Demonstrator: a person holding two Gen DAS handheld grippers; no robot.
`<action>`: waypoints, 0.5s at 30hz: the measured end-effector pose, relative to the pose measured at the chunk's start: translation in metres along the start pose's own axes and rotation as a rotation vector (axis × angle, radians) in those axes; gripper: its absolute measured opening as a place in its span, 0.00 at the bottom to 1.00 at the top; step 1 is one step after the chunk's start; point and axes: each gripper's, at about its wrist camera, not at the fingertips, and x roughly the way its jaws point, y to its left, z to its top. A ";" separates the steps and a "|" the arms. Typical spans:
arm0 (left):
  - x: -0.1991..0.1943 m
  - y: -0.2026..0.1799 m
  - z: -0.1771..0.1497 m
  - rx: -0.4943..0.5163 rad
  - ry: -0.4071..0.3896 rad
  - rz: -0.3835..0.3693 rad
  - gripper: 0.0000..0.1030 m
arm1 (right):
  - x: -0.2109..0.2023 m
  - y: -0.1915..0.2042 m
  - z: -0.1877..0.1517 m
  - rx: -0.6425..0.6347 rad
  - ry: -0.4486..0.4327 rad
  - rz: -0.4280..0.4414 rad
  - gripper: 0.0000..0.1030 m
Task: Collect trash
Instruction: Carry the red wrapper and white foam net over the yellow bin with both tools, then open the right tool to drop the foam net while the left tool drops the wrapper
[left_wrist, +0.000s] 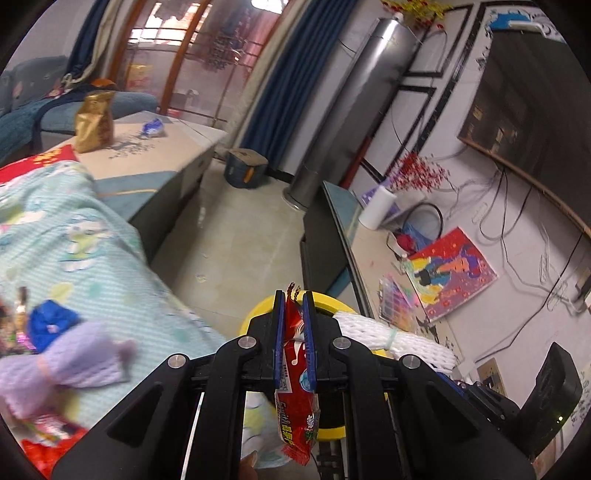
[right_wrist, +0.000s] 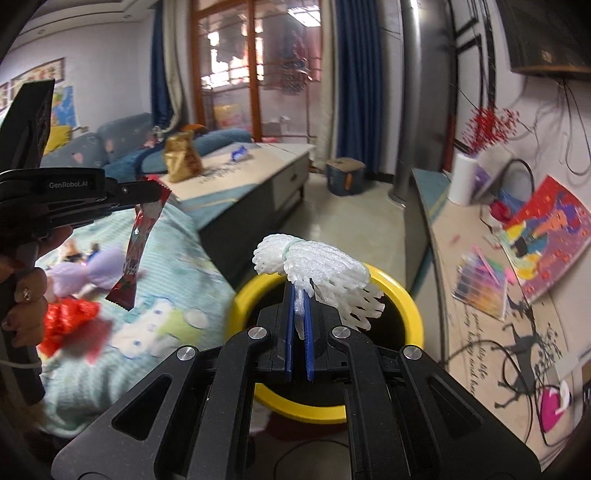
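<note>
My left gripper (left_wrist: 294, 299) is shut on a red snack wrapper (left_wrist: 297, 402), which hangs down between its blue pads; it also shows in the right wrist view (right_wrist: 138, 243), held left of the bin above the bed. My right gripper (right_wrist: 299, 291) is shut on a white foam net bundle (right_wrist: 317, 269), held over the open mouth of a yellow-rimmed black trash bin (right_wrist: 400, 295). The foam net (left_wrist: 391, 339) and the bin's rim (left_wrist: 258, 310) also show in the left wrist view.
A bed with a pale green patterned cover (left_wrist: 85, 236) holds a purple wrapper (left_wrist: 77, 362), a blue scrap (left_wrist: 50, 325) and red wrappers (right_wrist: 68, 325). A low table (right_wrist: 258, 166) carries a gold bag (right_wrist: 183, 158). A cluttered side counter (right_wrist: 480, 266) stands right.
</note>
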 end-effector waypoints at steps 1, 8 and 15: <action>0.010 -0.006 -0.002 0.011 0.007 -0.005 0.09 | 0.003 -0.005 -0.002 0.004 0.011 -0.012 0.02; 0.063 -0.025 -0.012 0.046 0.069 -0.040 0.09 | 0.025 -0.033 -0.018 0.032 0.097 -0.070 0.02; 0.109 -0.035 -0.023 0.085 0.175 -0.054 0.14 | 0.046 -0.045 -0.035 0.062 0.166 -0.079 0.03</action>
